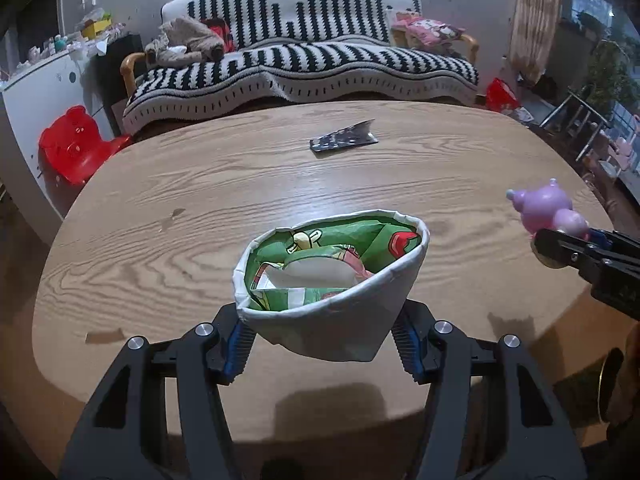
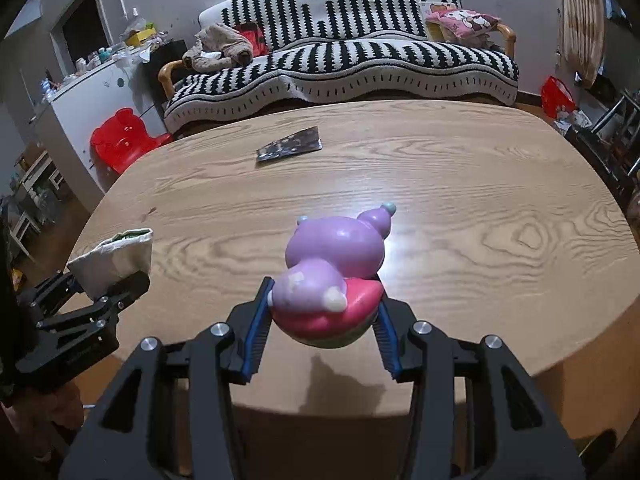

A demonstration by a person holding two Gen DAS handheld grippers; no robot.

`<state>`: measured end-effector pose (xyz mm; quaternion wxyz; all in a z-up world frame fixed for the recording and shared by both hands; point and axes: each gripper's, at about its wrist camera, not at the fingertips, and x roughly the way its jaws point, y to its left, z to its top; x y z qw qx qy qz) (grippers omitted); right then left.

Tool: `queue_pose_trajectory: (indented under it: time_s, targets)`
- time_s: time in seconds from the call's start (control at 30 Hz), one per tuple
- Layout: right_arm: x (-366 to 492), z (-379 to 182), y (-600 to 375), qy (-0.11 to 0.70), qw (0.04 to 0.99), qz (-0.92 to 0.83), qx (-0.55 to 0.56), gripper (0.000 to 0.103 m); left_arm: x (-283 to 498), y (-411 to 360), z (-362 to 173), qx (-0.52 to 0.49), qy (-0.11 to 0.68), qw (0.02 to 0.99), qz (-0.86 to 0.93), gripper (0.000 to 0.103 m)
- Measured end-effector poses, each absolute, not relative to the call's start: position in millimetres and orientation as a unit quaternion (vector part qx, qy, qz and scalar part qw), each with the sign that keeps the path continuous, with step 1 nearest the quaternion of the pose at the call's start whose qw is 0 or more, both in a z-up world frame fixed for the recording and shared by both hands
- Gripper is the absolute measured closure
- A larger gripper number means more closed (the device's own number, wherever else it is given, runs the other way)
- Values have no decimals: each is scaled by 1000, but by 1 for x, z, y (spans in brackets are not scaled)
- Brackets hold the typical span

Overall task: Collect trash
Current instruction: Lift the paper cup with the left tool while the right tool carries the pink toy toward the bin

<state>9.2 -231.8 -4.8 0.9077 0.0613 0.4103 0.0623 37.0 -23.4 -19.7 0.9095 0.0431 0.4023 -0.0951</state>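
Observation:
My left gripper (image 1: 325,344) is shut on a white paper bag (image 1: 332,312) whose folded-down rim shows green printed wrappers inside; the bag hangs above the oval wooden table (image 1: 200,208). From the right wrist view the same bag (image 2: 114,262) and left gripper (image 2: 116,288) appear at the left edge. A purple and pink toy figure (image 2: 332,276) lies on its side, clamped in my right gripper (image 2: 325,326) and lifted off the table. In the left wrist view that toy (image 1: 548,208) and right gripper (image 1: 560,252) sit at the right. A dark flat wrapper (image 1: 344,140) (image 2: 290,145) lies on the table's far side.
Behind the table stands a sofa (image 2: 340,64) under a black-and-white striped blanket, with a brown plush and a pink cushion on it. A red bear-shaped stool (image 2: 120,140) and a white cabinet (image 2: 88,96) are at the left. A red bag (image 2: 558,96) sits on the floor at the right.

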Motion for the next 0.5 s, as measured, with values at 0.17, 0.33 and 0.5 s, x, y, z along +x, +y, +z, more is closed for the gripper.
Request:
queue_pose_trajectory:
  time_s: [0.17, 0.33, 0.5]
  targets:
    - [-13, 0, -233, 404, 910, 68, 59, 57, 22, -27, -16, 29, 399, 911, -102, 45]
    - [-18, 1, -241, 401, 913, 58, 48, 57, 24, -40, -18, 32, 397, 912, -102, 45]
    - [-23, 7, -261, 392, 918, 44, 48, 57, 28, -57, -17, 34, 392, 912, -113, 45]
